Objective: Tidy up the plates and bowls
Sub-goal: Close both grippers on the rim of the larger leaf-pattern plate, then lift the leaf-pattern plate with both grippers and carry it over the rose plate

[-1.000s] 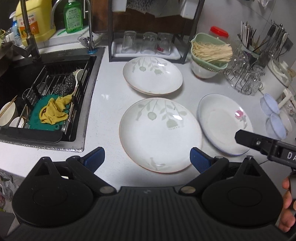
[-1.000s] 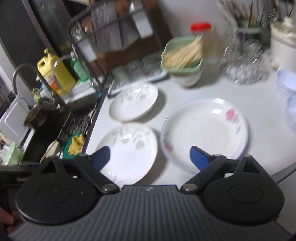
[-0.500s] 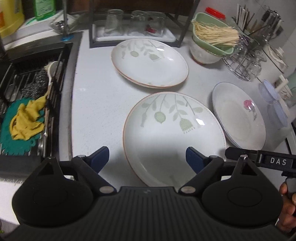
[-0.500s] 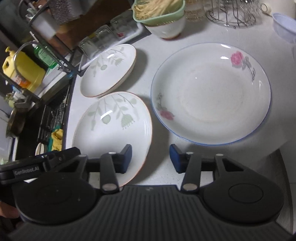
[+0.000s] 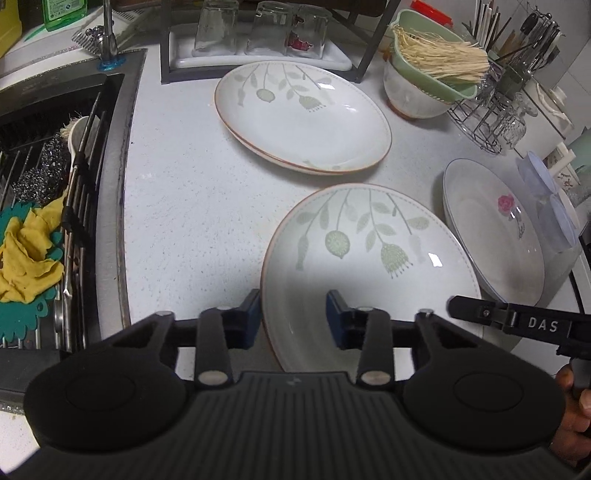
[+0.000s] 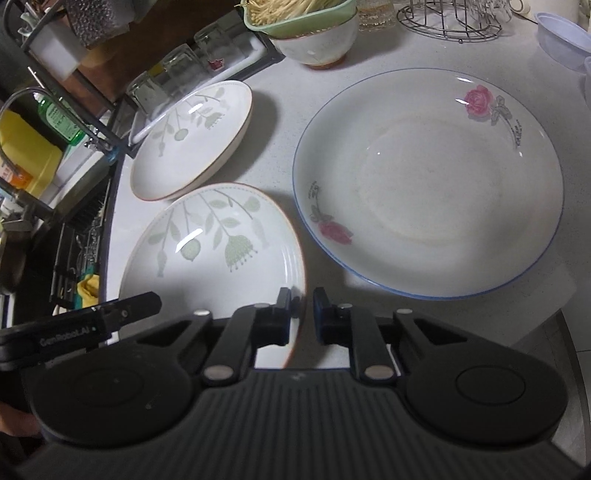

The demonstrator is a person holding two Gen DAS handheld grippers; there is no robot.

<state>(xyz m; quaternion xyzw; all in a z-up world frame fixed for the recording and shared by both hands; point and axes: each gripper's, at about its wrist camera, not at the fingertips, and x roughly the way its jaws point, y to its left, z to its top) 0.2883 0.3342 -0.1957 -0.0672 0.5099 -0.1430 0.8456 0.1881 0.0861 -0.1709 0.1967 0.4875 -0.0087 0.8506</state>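
Both grippers angled down | left gripper (image 5: 291, 314) closing astride near plate (image 5: 369, 266) rim | right gripper (image 6: 300, 315) clamps it

White speckled countertop (image 5: 192, 206) is carrying everything. Sink (image 5: 55, 122) is sitting at left, with a yellow cloth (image 5: 26, 266) lying on a green mat (image 5: 18, 317) and steel scourers (image 5: 40, 173) behind it. Dark rack (image 5: 258, 40) at back is holding upturned glasses (image 5: 216, 27) on a white tray. Green strainer (image 5: 436, 70) is holding pale sticks or noodles, can't tell which. Wire stand (image 5: 487, 122) is standing at right, utensils (image 5: 532, 29) behind. Green soap bottle (image 6: 61, 118) and yellow jug (image 6: 26, 155) are standing by the faucet (image 5: 107, 33).
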